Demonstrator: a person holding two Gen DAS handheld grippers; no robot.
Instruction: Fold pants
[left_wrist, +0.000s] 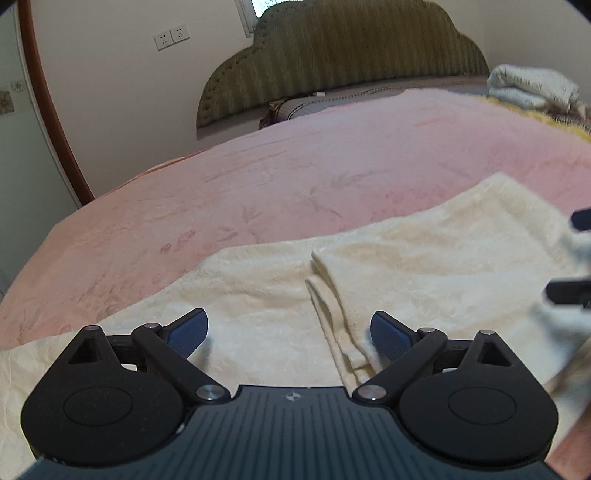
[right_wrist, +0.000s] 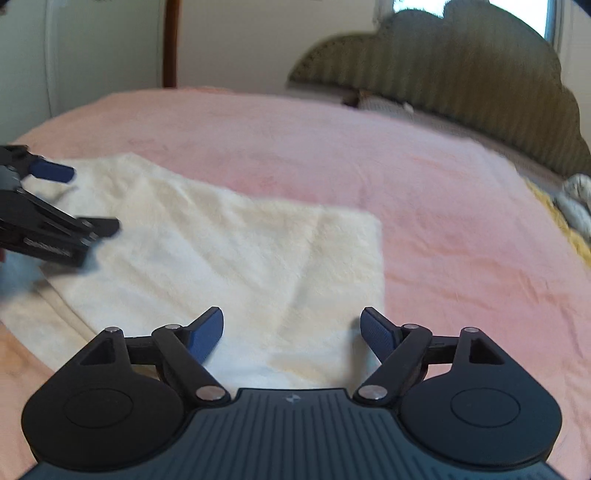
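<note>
Cream fleece pants (left_wrist: 424, 258) lie folded on a pink patterned bedspread (left_wrist: 295, 166). Above them, the left gripper (left_wrist: 290, 334) and right gripper (right_wrist: 291, 332) hover with blue-padded jaws spread wide, gripping nothing.

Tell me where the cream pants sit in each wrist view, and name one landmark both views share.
Left wrist view: the cream pants fill the lower middle and right, with a folded edge just ahead of the open left gripper.
Right wrist view: the pants lie centre-left, ahead of the open right gripper.
Shared landmark: the olive headboard.
</note>
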